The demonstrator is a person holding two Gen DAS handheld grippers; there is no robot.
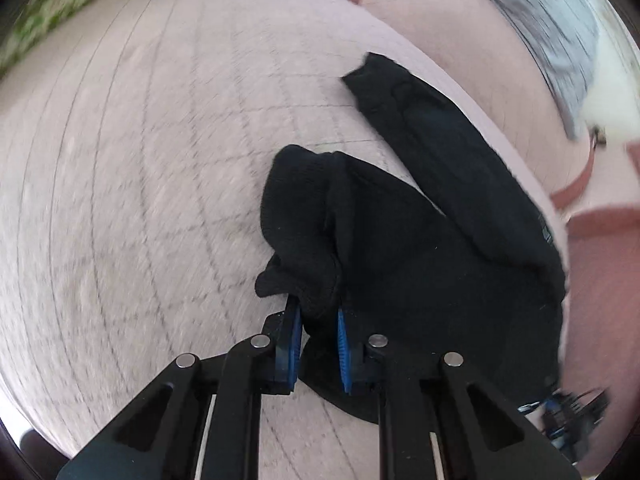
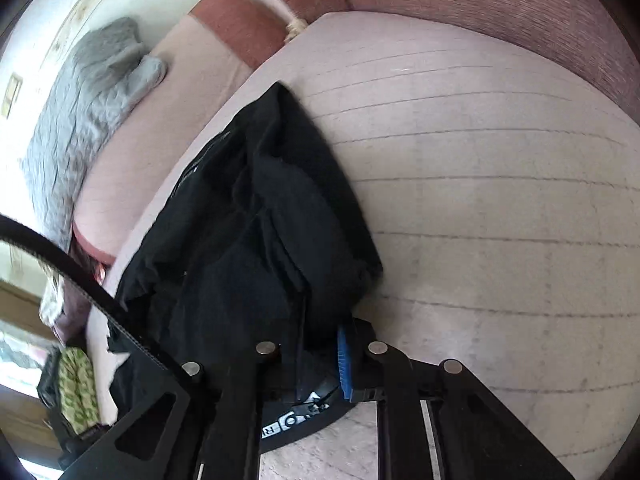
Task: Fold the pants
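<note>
Both grippers clench the black pants (image 1: 420, 240), left gripper (image 1: 318, 334) on a bunched cuff, right gripper (image 2: 320, 354) on fabric near the cushion's (image 1: 140, 160) edge, so carry them level together.

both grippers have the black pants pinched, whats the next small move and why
Probably carry both held edges across and lay them down. The left gripper and right gripper each clamp bunched black pants, which sit rumpled on the pale cushion.
</note>
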